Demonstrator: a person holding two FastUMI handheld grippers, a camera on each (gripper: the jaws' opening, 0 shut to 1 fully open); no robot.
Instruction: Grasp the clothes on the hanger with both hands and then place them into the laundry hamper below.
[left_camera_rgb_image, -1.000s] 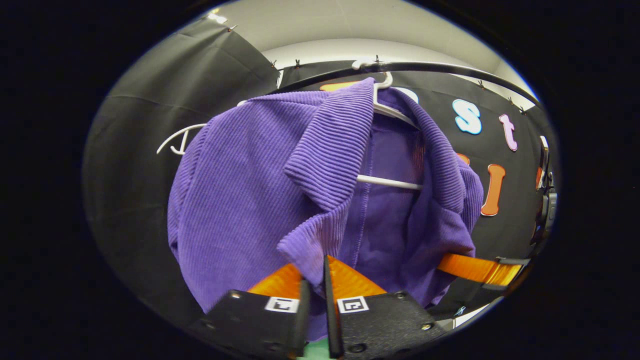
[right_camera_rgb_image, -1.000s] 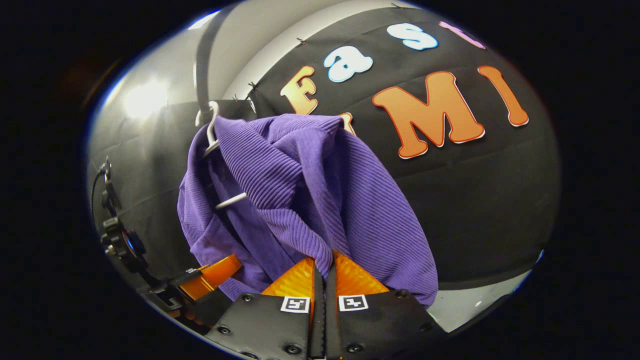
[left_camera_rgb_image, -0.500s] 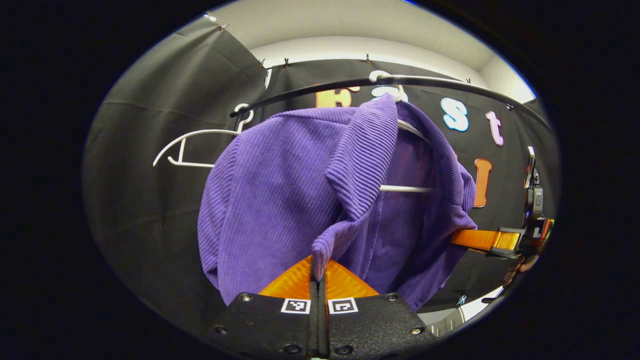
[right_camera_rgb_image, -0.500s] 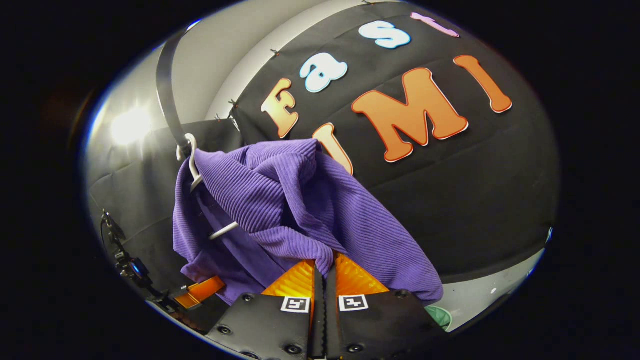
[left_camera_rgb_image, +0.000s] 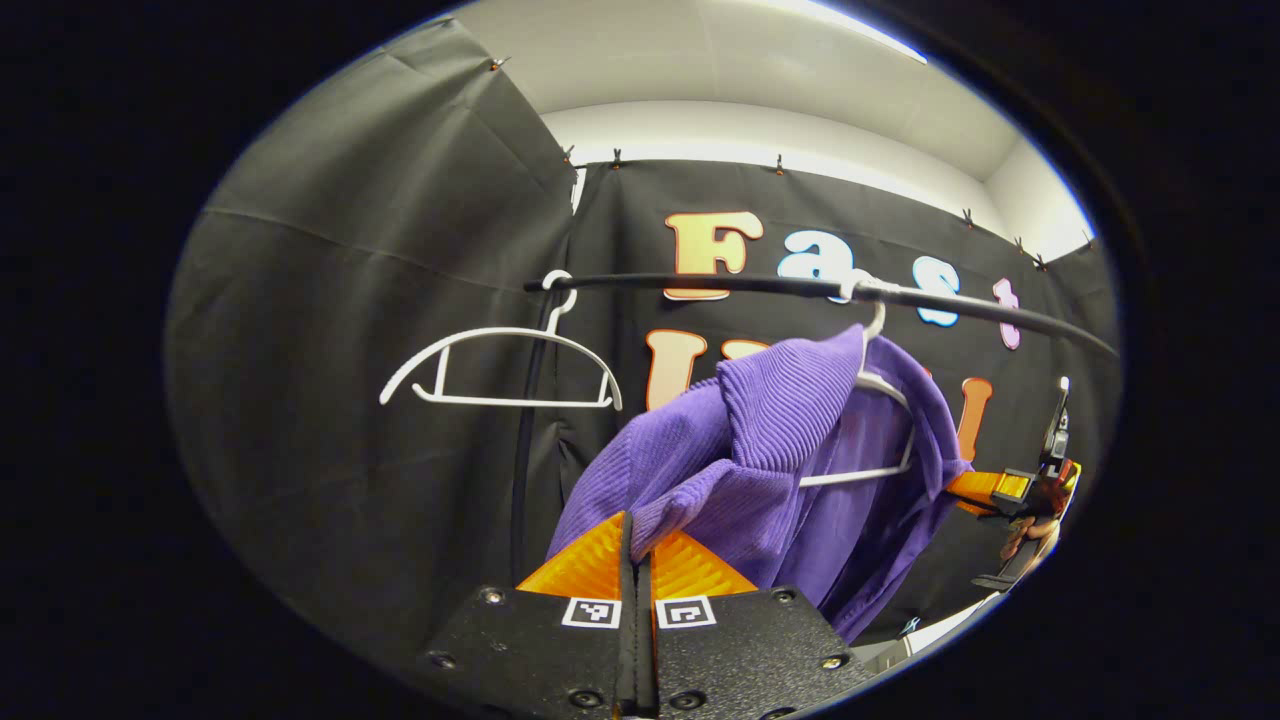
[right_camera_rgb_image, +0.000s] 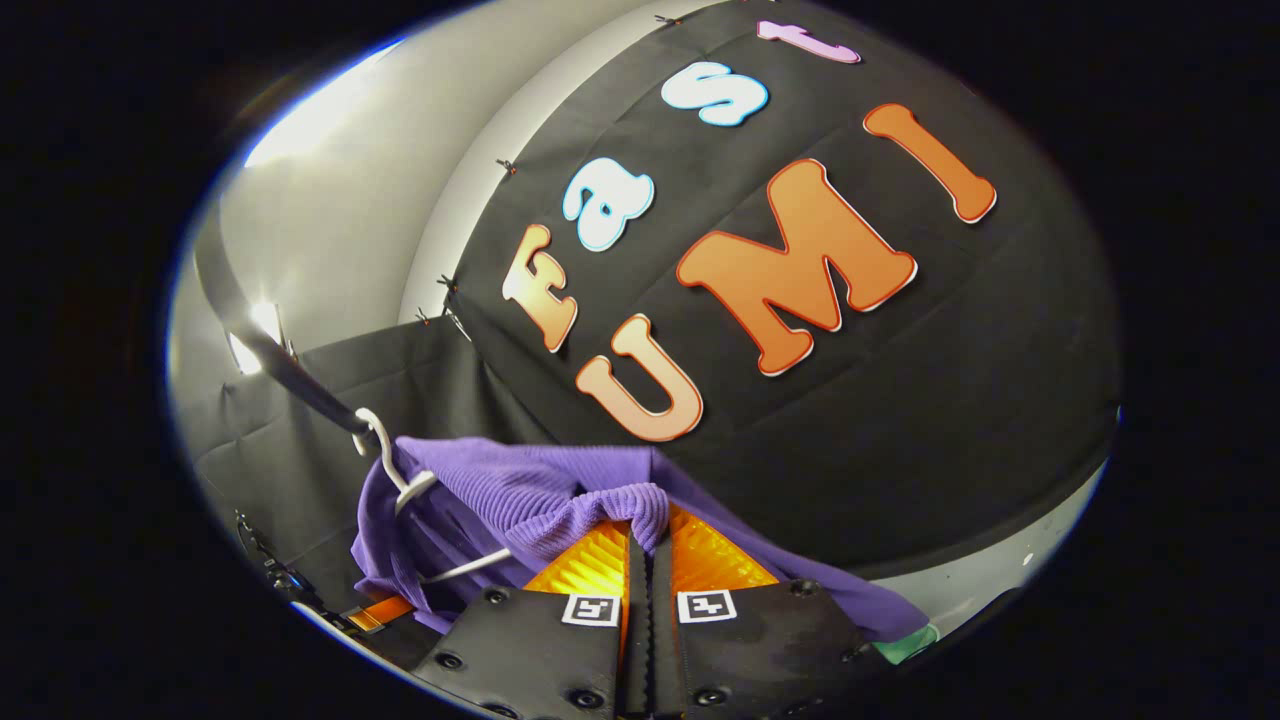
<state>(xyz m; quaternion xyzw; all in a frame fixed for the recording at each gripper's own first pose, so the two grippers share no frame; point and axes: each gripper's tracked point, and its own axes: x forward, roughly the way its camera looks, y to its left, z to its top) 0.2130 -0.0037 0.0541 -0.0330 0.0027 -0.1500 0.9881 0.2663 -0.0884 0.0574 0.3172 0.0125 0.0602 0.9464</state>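
Left gripper view. Purple ribbed garment (left_camera_rgb_image: 770, 470) draped over a white hanger (left_camera_rgb_image: 880, 400) whose hook sits on the dark rail (left_camera_rgb_image: 700, 285) — cloth bunched, collar fold standing up toward the hook, lower hanger bar exposed across the open front. Left gripper (left_camera_rgb_image: 637, 540) low centre, fingers closed together with a folded edge of the purple fabric pinched between the tips. Second white hanger (left_camera_rgb_image: 500, 365), bare, hanging farther left on the same rail, well apart from the garment. Thin dark upright pole (left_camera_rgb_image: 522, 440) dropping from the rail between the two hangers. Right gripper (left_camera_rgb_image: 985, 487) at the far right edge, touching the garment's right side, a hand (left_camera_rgb_image: 1030, 535) behind it.

Right gripper view. Same purple garment (right_camera_rgb_image: 520, 500) low in the frame, stretched nearly flat from the hanger (right_camera_rgb_image: 400, 480) toward the camera, ribbed hem rolled over the tips. Right gripper (right_camera_rgb_image: 648, 540) closed on that hem, both fingers pressing the cloth. Rail (right_camera_rgb_image: 280, 365) running up to the left, hanger hook over it. Left gripper (right_camera_rgb_image: 375, 613) partly visible at the lower left beneath the fabric — grip there hard to tell.
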